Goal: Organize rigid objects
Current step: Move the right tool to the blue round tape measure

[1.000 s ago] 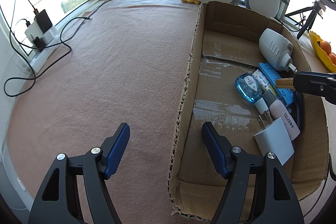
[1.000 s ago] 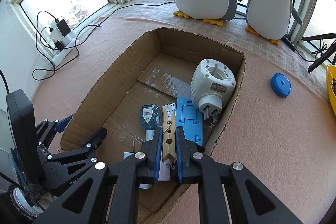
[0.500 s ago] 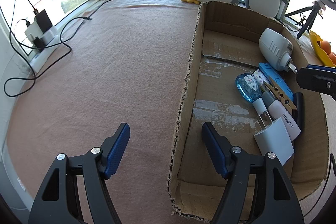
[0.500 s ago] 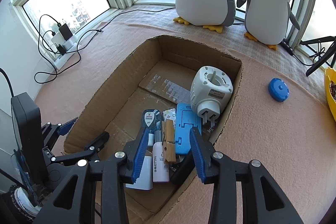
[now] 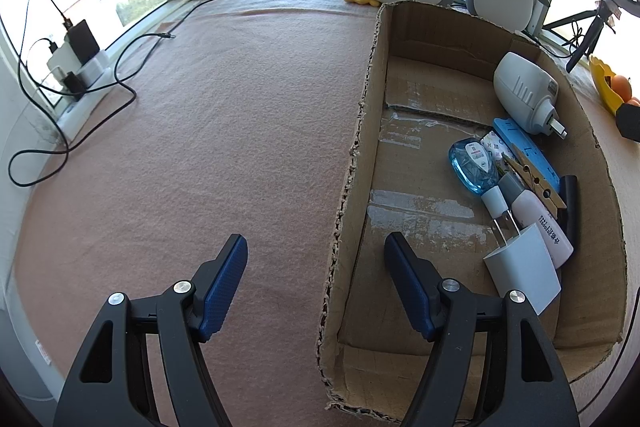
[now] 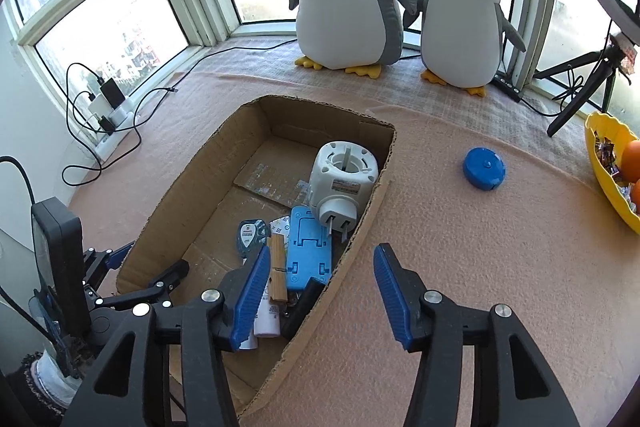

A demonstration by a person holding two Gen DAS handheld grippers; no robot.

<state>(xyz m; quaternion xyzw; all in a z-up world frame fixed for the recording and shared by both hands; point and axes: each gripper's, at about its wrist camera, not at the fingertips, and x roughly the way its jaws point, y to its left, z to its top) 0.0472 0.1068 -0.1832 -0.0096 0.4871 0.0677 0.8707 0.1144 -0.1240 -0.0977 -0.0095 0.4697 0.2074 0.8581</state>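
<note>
So a second ago the right gripper (image 6: 318,285) was pinching the wooden clothespin (image 6: 277,274) over the cardboard box (image 5: 356,155). Now its jaws have just been opening and stand spread with nothing between them, and it has pulled back up and toward the box's right wall, so one finger sits over the box and the other over the pink counter (image 6: 480,247).

The clothespin is down in the box now, lying across the blue plastic stand (image 6: 309,251) and the small white bottle (image 6: 267,315), right next to the blue tape dispenser (image 5: 474,167). The white plug adapter (image 6: 344,183) and the white charger cube (image 5: 520,271) haven't budged.

The left gripper (image 5: 316,283) hasn't moved at all: jaws apart, holding nothing, straddling the box's left wall with one finger inside and one outside.

The blue round tape measure (image 6: 483,169) is still out on the counter, well apart from the box.
</note>
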